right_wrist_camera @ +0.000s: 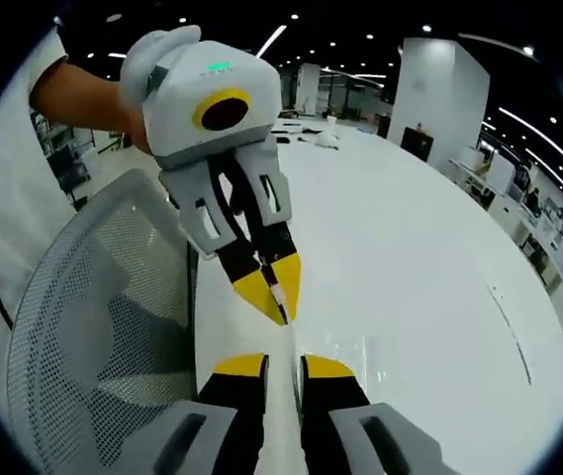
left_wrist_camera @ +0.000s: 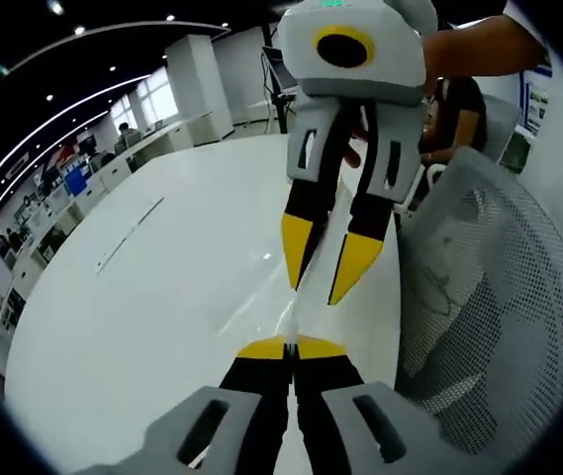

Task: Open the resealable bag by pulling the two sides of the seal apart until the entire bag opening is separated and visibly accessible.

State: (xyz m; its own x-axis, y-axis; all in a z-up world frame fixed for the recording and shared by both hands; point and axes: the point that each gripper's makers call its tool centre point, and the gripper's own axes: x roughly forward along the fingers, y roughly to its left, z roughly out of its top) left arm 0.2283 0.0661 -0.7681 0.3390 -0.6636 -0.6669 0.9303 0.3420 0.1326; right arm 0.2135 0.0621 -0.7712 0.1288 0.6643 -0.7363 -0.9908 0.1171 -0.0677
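Left claw: we found the left gripper [left_wrist_camera: 291,346] clenched, its yellow tips pressed together with no gap between them.
What it held: in the right gripper view a small pale sliver sat between those tips. We judged this to be an edge of the resealable bag [left_wrist_camera: 289,315], though the film was too clear to be sure.
Right claw: the right gripper [right_wrist_camera: 281,368] was released. Its two yellow tips stood apart in both views, and we saw nothing pinched between them.
Claws to each other: they faced tip to tip, near each other but not touching, above the table edge.
Bag position: all we could make out was a thin, glinting, clear line running from the left tips toward the right ones, low over the white table [left_wrist_camera: 142,297]. We could not make out its body, seal or mouth.
Done so far: one side seemed to be gripped, at best.
Left to do: by our reading, the right claw had not yet taken the other side of the seal, and nothing showed a parted opening. The whole pull was still ahead.
Surroundings: a grey mesh chair [left_wrist_camera: 499,297] stood just beside the table edge, the person's arm [left_wrist_camera: 479,45] was behind the right gripper, and an open office lay beyond.
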